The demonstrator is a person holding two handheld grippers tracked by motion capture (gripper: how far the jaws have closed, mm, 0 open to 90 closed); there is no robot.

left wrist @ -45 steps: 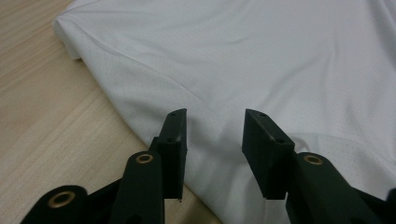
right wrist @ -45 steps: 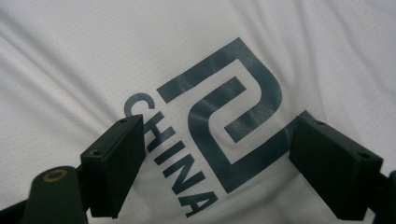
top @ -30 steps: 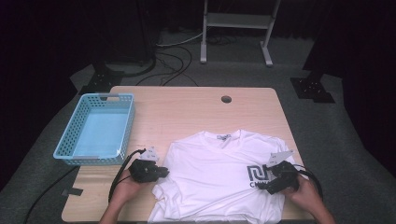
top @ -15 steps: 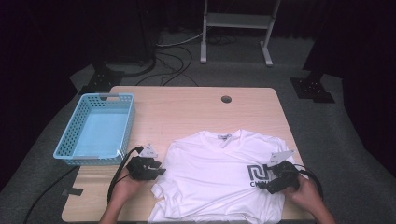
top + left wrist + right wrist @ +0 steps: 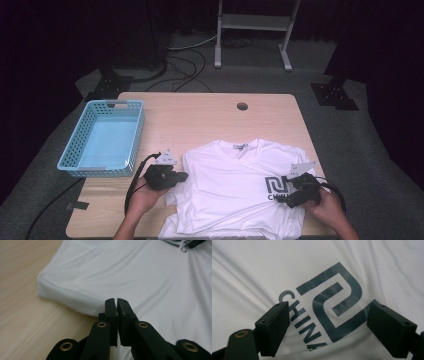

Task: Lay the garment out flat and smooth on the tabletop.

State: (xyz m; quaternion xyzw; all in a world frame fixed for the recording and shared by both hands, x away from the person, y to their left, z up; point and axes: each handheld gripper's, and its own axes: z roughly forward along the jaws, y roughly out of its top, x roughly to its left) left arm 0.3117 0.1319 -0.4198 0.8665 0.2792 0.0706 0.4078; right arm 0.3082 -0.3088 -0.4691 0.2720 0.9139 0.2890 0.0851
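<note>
A white T-shirt (image 5: 235, 192) lies front up on the near half of the wooden table, collar at 12 o'clock, hem at 6 o'clock over the near edge. A dark logo with lettering sits at its 3 o'clock side. The sleeve at 9 o'clock is folded inward, bunched.

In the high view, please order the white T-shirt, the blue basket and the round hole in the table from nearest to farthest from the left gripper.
From the left gripper:
1. White T-shirt, right beside its tips.
2. Blue basket, up and left.
3. Round hole, near the table's far edge.
</note>
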